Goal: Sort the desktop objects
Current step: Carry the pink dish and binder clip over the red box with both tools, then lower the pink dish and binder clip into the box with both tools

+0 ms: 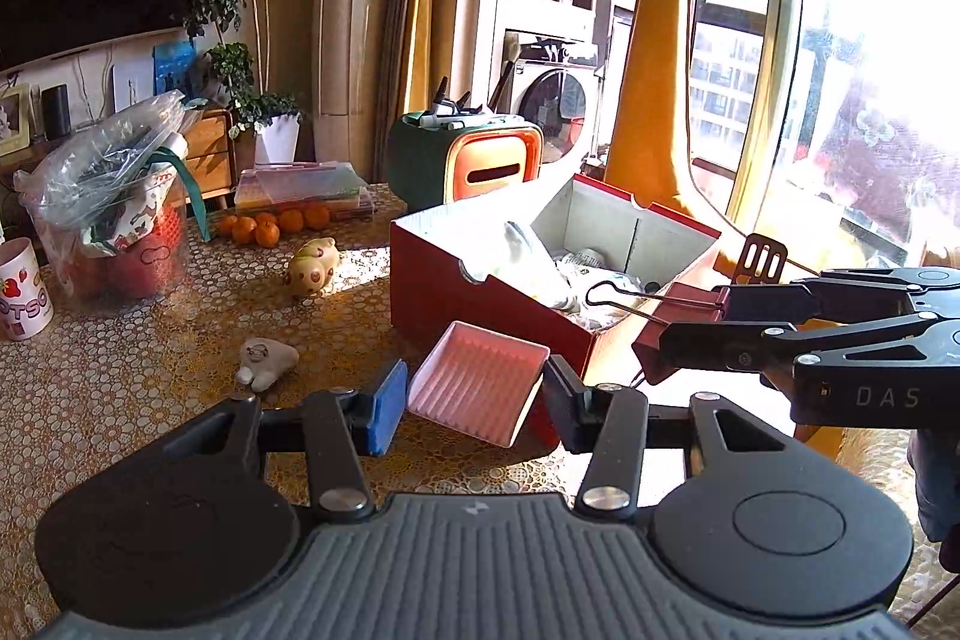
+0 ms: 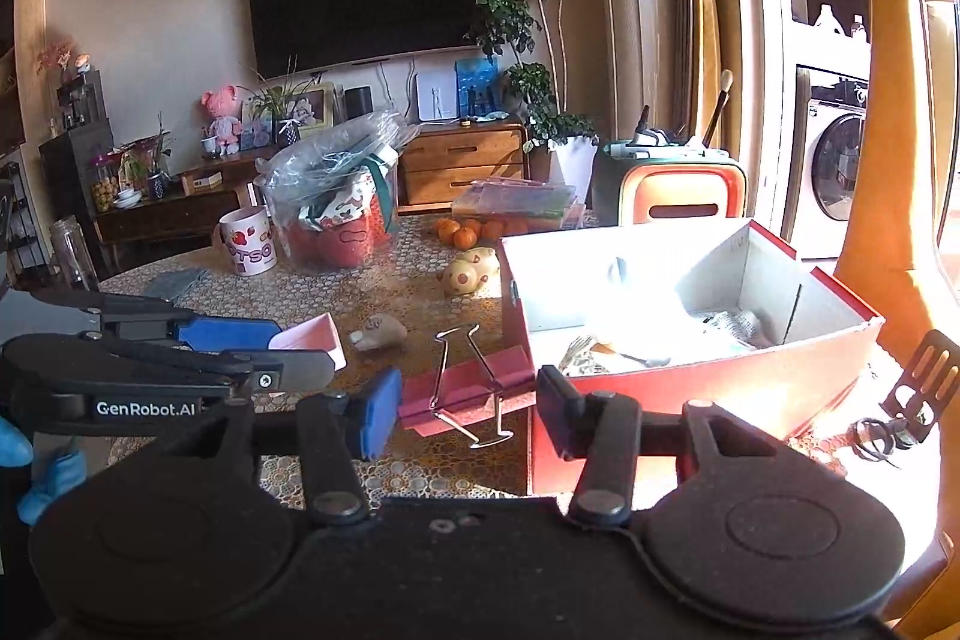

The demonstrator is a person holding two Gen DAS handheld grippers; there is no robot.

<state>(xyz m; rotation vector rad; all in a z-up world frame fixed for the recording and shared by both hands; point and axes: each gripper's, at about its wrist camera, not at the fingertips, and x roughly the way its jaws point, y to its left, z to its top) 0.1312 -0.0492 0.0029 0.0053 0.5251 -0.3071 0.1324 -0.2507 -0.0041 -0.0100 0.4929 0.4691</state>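
My left gripper [image 1: 474, 397] is shut on a pink ribbed tray [image 1: 477, 381], held tilted just in front of the red box [image 1: 480, 307]. My right gripper [image 2: 468, 400] is shut on a red binder clip [image 2: 465, 391] with wire handles, held above the table beside the red box [image 2: 708, 388]. In the left wrist view the right gripper [image 1: 690, 322] holds the clip [image 1: 678, 307] over the box's near right corner. In the right wrist view the left gripper [image 2: 300, 349] with the pink tray [image 2: 318, 337] sits at the left. The open box holds several items.
On the patterned table lie a small grey figurine [image 1: 267, 363], a spotted pig toy [image 1: 312, 267], oranges [image 1: 270, 226], a strawberry mug [image 1: 21, 289], a bag-filled tub [image 1: 114, 214], a flat plastic case [image 1: 300, 187] and a green-orange organiser [image 1: 468, 160]. A black slotted clip [image 2: 924, 376] lies right of the box.
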